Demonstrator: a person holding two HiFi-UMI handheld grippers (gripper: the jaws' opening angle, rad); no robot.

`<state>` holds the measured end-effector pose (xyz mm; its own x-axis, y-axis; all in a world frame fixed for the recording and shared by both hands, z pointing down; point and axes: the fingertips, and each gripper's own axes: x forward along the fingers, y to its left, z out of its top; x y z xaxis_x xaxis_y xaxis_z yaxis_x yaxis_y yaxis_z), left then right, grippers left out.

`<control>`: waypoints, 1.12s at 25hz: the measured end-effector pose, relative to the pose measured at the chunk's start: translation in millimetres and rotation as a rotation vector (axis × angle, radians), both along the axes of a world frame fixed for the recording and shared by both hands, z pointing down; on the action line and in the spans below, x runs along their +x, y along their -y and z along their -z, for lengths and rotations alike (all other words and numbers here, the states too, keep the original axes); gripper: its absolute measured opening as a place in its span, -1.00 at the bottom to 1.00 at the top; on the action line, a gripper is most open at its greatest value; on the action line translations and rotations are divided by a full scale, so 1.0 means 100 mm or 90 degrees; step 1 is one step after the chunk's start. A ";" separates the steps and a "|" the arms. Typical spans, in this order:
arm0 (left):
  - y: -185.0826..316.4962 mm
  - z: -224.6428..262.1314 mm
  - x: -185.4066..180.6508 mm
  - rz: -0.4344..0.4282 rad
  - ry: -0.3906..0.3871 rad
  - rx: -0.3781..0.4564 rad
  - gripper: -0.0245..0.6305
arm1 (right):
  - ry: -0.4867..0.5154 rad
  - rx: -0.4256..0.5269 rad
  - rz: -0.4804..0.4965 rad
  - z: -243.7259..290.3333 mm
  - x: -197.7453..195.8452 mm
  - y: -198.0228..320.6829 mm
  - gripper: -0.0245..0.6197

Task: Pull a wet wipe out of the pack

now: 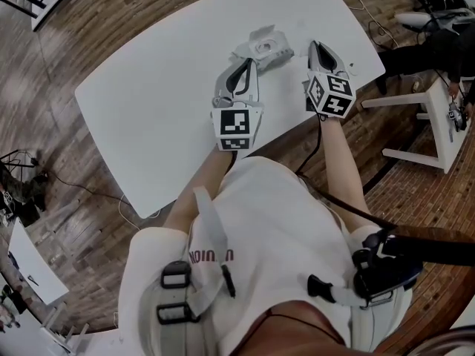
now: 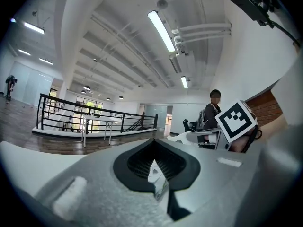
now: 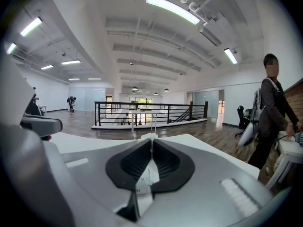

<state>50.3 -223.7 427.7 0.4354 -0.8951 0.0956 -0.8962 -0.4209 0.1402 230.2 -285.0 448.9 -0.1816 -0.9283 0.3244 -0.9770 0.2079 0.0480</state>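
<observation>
Clamping left gripper [image 1: 246, 62]: jaws are pressing together on a crinkled edge of the wipe pack [image 1: 264, 47].
Right gripper [image 1: 314, 45]: jaws are sitting nearly together, nipping a thin white piece [image 3: 146, 173]; wipe or flap, I cannot tell.
Wipe pack: is showing over the white table [image 1: 148, 102], at the left gripper's tip, just beside the right gripper.

The tabletop [image 1: 148, 87] is smooth matt white, the floor [image 1: 67, 28] brown wood planks. The pack [image 1: 265, 47] is crinkled, shiny plastic film; the wet wipe [image 3: 147, 175] limp matt cloth. Left tool [image 1: 249, 61] and right tool [image 1: 315, 48] are matt grey plastic with black ribbed pads [image 3: 135, 162].
</observation>
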 end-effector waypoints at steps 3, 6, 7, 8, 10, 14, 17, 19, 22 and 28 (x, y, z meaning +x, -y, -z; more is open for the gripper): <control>0.00 0.01 0.03 -0.005 0.004 0.003 -0.92 | -0.001 -0.002 -0.023 -0.01 0.17 -0.05 -0.86; 0.01 0.03 0.03 -0.010 0.006 0.006 -0.92 | -0.005 -0.014 -0.044 -0.10 0.31 -0.13 -0.86; 0.01 0.03 0.03 -0.010 0.006 0.006 -0.92 | -0.006 -0.020 -0.050 -0.15 0.34 -0.16 -0.86; 0.01 0.03 0.03 -0.011 0.006 0.007 -0.92 | -0.007 -0.026 -0.053 -0.19 0.36 -0.18 -0.86; 0.01 0.04 0.04 -0.013 0.006 0.008 -0.92 | -0.008 -0.037 -0.058 -0.28 0.39 -0.23 -0.86; 0.01 0.04 0.03 -0.013 0.008 0.008 -0.92 | -0.005 -0.059 -0.069 -0.45 0.43 -0.32 -0.86; 0.01 0.03 0.02 -0.012 0.009 0.006 -0.92 | -0.004 -0.085 -0.077 -0.63 0.46 -0.42 -0.86; 0.01 0.03 0.01 -0.011 0.011 0.005 -0.92 | -0.005 -0.101 -0.081 -0.76 0.47 -0.49 -0.86; 0.00 0.02 0.01 -0.011 0.012 0.004 -0.92 | -0.004 -0.120 -0.086 -0.91 0.48 -0.58 -0.86; -0.02 0.02 -0.01 -0.006 0.013 0.002 -0.92 | -0.007 -0.165 -0.084 -1.23 0.42 -0.77 -0.86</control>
<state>49.0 -222.1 425.4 0.4421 -0.8912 0.1019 -0.8947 -0.4301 0.1203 271.8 -208.3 571.5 -0.0596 -0.8300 0.5546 -0.9962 0.0850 0.0203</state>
